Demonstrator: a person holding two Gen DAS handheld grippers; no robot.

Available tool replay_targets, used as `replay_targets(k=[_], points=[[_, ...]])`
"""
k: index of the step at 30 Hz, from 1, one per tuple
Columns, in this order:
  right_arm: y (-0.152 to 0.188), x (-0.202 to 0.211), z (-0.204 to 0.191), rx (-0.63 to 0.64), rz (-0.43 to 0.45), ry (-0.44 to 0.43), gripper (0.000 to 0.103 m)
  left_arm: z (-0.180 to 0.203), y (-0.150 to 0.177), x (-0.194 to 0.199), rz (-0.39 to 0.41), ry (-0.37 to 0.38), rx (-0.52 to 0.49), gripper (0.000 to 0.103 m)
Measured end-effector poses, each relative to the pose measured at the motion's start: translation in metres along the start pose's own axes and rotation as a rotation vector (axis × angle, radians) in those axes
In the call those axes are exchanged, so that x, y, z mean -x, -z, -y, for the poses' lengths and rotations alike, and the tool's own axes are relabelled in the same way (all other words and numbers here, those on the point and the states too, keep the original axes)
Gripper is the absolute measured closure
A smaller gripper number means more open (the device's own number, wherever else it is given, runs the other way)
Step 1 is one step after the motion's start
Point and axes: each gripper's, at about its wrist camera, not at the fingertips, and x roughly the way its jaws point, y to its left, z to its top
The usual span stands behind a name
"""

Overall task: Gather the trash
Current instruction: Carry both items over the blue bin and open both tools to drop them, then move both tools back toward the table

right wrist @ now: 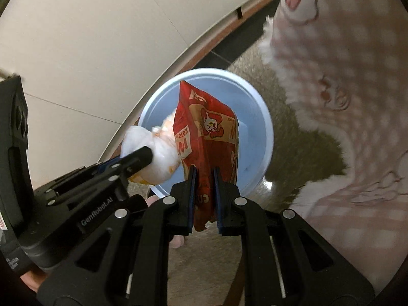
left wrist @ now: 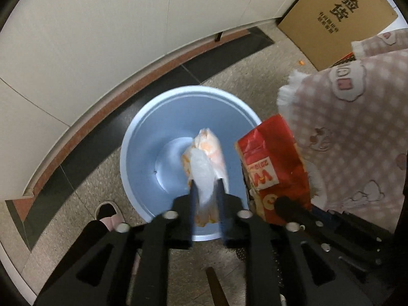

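A round blue bin [left wrist: 148, 137] stands on the floor by the wall; it also shows in the right wrist view [right wrist: 257, 117]. My left gripper [left wrist: 207, 186] is shut on a crumpled white-and-orange plastic bag [left wrist: 204, 153] and holds it above the bin's opening. My right gripper [right wrist: 204, 178] is shut on a red snack bag [right wrist: 206, 127], also held above the bin. In the left wrist view the red snack bag [left wrist: 272, 163] hangs at the bin's right rim. In the right wrist view the left gripper [right wrist: 150, 156] and the plastic bag [right wrist: 158, 153] are at left.
A pink patterned blanket [left wrist: 357, 127] hangs at the right, close to the bin. A cardboard box [left wrist: 334, 20] stands at the back right on the tiled floor. A pale wall [left wrist: 102, 25] with a dark skirting runs behind. A slippered foot [left wrist: 107, 214] is at lower left.
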Motion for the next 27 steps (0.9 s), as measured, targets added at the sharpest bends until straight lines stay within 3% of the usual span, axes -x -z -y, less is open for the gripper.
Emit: replay_targets(k=[3,13,20,23,25,27], points=[[-0.002,-0.009,0.003,-0.015,-0.011,0.005,0.089,-0.011,0.002,-0.008,0.000,-0.039,0.036,0.046],[-0.009,-0.021,-0.016,-0.029,0.008,-0.015,0.085,-0.031,0.001,0.002,-0.013,-0.120,0.104,0.040],[-0.006,0.029,-0.031,0.030,0.089,0.011,0.084,-0.026,0.011,0.046,0.034,-0.120,0.111,0.039],[0.000,0.063,-0.046,0.081,0.155,0.044,0.073,-0.021,0.015,0.077,0.084,-0.120,0.115,0.039],[0.006,0.096,-0.062,0.124,0.223,0.064,0.059,-0.017,0.019,0.109,0.146,-0.114,0.119,0.039],[0.013,0.128,-0.076,0.148,0.289,0.084,0.057,-0.012,0.023,0.141,0.224,-0.106,0.122,0.039]])
